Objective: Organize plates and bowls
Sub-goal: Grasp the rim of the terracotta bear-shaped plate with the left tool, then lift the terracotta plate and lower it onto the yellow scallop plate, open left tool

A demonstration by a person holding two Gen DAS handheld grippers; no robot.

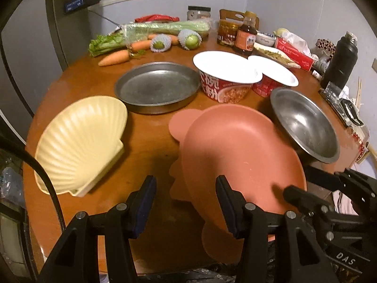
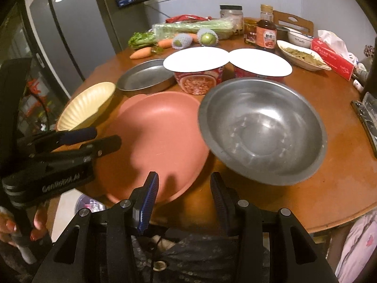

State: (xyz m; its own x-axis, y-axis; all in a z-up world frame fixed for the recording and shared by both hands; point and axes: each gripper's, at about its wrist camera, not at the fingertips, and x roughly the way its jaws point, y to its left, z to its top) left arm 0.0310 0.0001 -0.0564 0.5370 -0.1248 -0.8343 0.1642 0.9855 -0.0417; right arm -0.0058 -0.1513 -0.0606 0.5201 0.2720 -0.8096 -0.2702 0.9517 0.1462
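Nearest the viewer, the left gripper point(image 1: 186, 188) hangs over the front edge of the round brown wooden surface point(image 1: 150, 141), its jaws released and partly apart with nothing between them; the right gripper point(image 2: 183, 186) sits the same way, empty, just above the near rim of the terracotta-pink plastic plate point(image 2: 153, 136). That plate lies at the front centre of the surface. Just to its right, the round stainless steel bowl point(image 2: 264, 129) leans with its rim overlapping the pink plate's edge. To the left, well apart from the pink plate, rests the pale yellow scallop-shell dish point(image 1: 80, 141). Beyond them sits a shallow grey metal pan point(image 1: 157, 86), then two red instant-noodle tubs with white lids point(image 1: 226, 75), side by side. Farthest back lie carrots and celery point(image 1: 146, 34), sauce jars and a red tissue box. Nothing appears gathered yet, so this looks like the approach to a first pick. The next move probably calls for closing one set of jaws on a thin rim, likely the pink plate's, without nudging the leaning steel bowl.
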